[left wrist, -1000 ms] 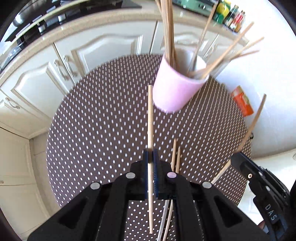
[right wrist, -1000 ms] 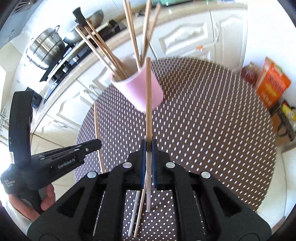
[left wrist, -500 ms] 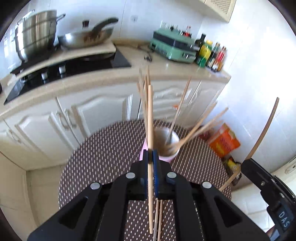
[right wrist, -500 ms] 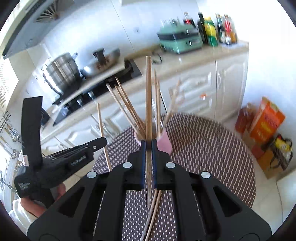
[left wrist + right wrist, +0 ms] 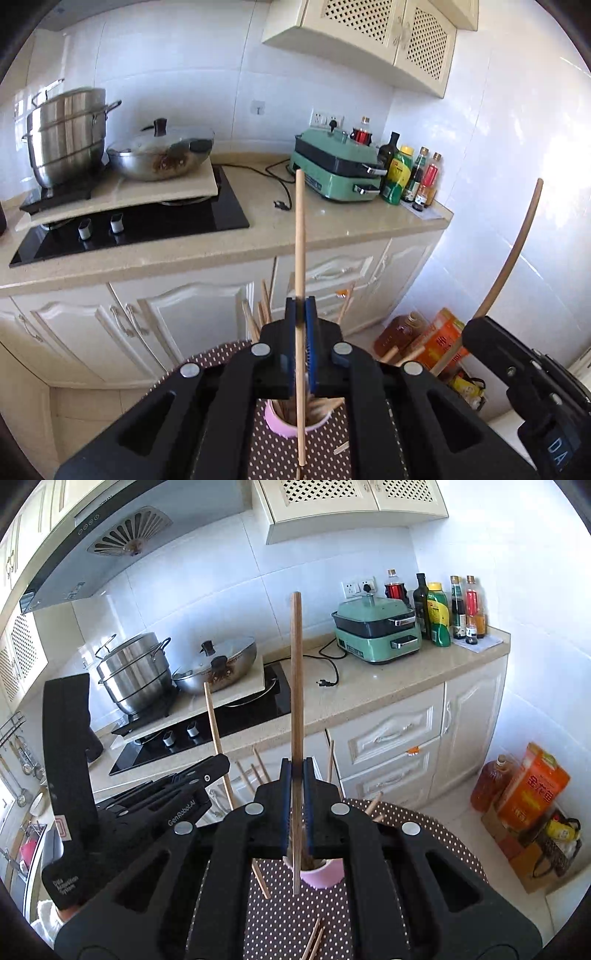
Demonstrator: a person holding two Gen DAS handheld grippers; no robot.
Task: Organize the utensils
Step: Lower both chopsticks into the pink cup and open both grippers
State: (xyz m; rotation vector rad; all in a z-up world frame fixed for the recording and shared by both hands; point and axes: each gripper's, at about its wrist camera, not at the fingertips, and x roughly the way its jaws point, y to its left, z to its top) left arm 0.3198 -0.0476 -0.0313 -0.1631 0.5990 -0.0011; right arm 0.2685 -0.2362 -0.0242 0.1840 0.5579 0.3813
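Both grippers have risen and tipped up; left gripper [image 5: 301, 314] and right gripper [image 5: 296, 775] each clamp one upright chopstick [image 5: 300, 236] above the chopstick-filled pink cup [image 5: 321, 877].

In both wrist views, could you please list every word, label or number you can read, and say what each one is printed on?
"GenRobot.AI": side of the left gripper, in the right wrist view.
"DA", cut off: body of the right gripper, in the left wrist view.
Orange carton: large characters, not sharp enough to read.
Bottle labels and the gripper handle's small print: too small to read.

A pink cup [image 5: 320, 877] stands on a brown, white-dotted tablecloth [image 5: 436, 834] near a green cooker [image 5: 380, 633].
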